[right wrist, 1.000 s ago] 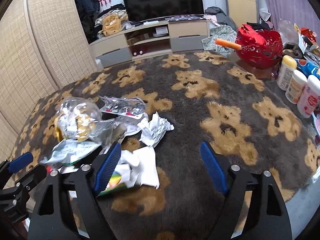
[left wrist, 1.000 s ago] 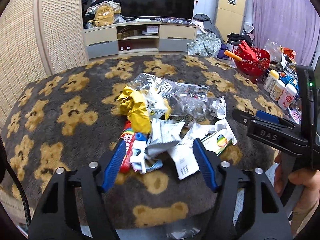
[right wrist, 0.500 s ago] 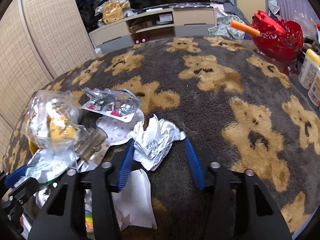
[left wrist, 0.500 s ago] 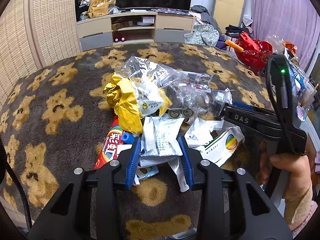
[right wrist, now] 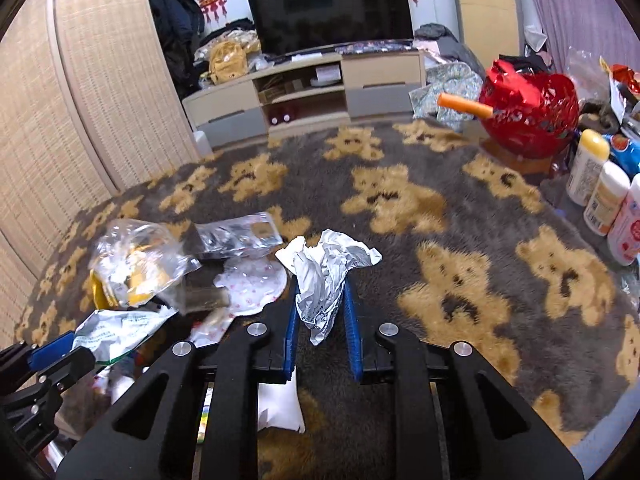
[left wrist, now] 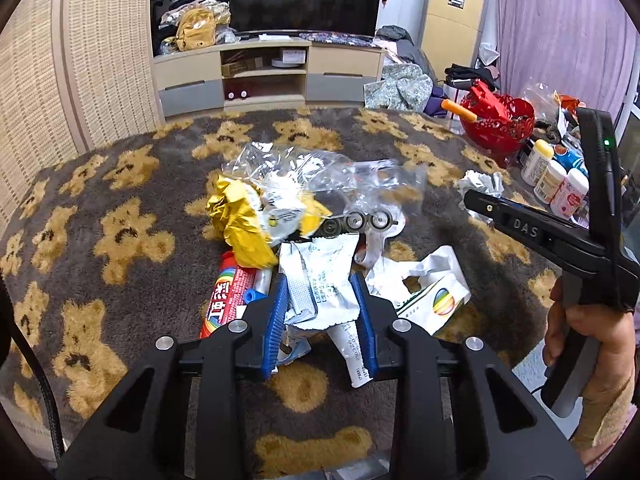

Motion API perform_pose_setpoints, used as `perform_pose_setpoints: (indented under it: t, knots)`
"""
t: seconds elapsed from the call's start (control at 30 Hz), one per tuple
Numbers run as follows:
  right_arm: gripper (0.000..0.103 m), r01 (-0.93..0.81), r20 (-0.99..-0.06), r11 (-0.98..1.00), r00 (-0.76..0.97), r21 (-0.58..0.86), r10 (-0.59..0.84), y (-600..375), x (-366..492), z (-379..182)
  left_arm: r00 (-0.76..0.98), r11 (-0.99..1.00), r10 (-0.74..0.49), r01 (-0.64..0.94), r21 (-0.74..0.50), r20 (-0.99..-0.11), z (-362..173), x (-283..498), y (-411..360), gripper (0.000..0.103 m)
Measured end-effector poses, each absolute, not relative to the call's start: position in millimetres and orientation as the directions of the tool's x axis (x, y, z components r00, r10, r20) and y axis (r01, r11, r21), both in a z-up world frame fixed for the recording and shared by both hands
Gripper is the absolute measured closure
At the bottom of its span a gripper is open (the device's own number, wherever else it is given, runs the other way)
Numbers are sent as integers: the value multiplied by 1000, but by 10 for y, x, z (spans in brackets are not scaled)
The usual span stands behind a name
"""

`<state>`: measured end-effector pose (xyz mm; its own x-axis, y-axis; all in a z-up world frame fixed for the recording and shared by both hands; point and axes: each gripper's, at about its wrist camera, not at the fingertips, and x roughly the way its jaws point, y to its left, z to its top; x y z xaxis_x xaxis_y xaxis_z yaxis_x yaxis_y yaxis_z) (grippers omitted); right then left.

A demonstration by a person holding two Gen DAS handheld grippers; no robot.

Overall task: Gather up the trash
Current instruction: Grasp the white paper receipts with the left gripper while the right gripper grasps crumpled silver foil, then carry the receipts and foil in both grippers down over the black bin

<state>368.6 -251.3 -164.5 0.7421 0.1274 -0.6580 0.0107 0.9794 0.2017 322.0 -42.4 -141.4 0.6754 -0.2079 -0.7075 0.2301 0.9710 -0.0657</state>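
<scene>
On the bear-print rug [left wrist: 120,208] a heap of litter is being cleared. A silver sachet [left wrist: 324,276] at the near edge of the heap is caught between the closing jaws of the left gripper [left wrist: 320,312]. A crumpled foil wrapper [right wrist: 324,276] is pinched by the right gripper [right wrist: 320,328], whose jaws are also closing, and appears lifted clear. Both squeezes should be finished before lifting, and the sachet raised slowly so that neighbouring scraps are not dragged along.
</scene>
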Motion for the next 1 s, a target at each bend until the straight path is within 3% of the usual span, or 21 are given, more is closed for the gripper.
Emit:
perform_pose_setpoints:
  t: [0.37,0.63,0.8,1.0]
  knots:
    - [82,-40,-579,977,800,210,157,-2459,3032,-1001,750,972,-212,227,-58,-626,-748,2657,-364,73]
    - [81,-87,-513,973,838,215,188,-2364,2087,-630,779,967,-248,234,-99,-576,-427,1894,-281,73]
    - [81,-102,-503,970,840,219,202,-2360,1509,-677,786,969,-243,216,-117,-568,-455,1393,-194,73]
    - [81,-110,-565,977,801,184,197,-2320,1109,-1025,764,968,-250,204,-145,-595,-699,953,-147,73]
